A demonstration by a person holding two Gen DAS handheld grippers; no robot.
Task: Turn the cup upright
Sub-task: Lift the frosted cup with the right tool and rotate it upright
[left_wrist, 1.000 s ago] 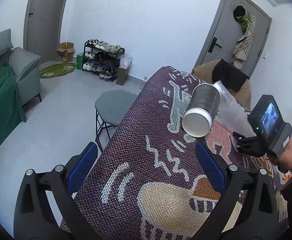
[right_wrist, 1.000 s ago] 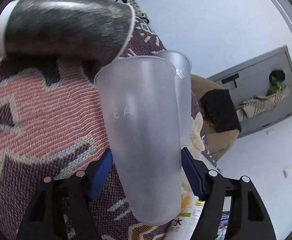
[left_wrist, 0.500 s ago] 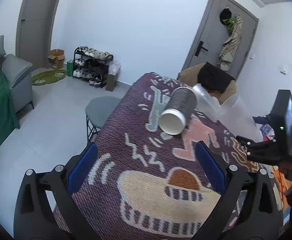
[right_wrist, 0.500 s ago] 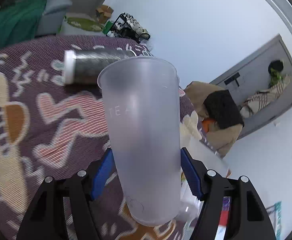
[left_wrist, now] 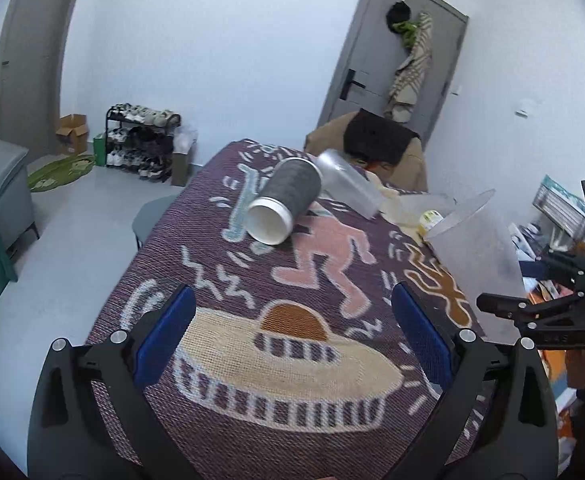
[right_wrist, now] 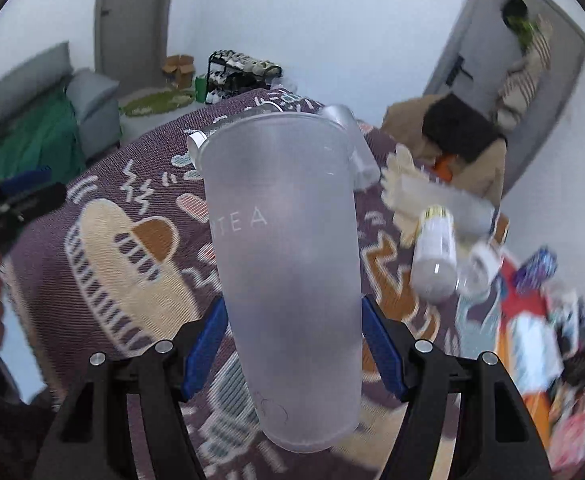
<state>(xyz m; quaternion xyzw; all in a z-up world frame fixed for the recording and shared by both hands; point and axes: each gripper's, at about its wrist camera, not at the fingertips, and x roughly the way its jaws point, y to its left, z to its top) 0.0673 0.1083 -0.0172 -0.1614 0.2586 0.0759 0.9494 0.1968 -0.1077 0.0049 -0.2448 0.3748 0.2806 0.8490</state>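
In the left wrist view, the left gripper [left_wrist: 292,332] fills the bottom of the frame, its blue-padded fingers [left_wrist: 164,336] spread wide with nothing between them, above a patterned tablecloth [left_wrist: 292,360]. At centre a grey tumbler [left_wrist: 284,202] lies on its side, white base toward the camera, touching a clear cup [left_wrist: 348,188] that also lies on its side just right of it. At the right edge the right gripper [left_wrist: 504,304] clamps a frosted plastic cup [left_wrist: 476,264], mouth toward the upper left

In the right wrist view, the frosted plastic cup [right_wrist: 288,272] fills the centre, mouth up, pinched near its base between the right gripper [right_wrist: 292,348] pads [right_wrist: 206,340]. A white bottle [right_wrist: 432,256] lies at right
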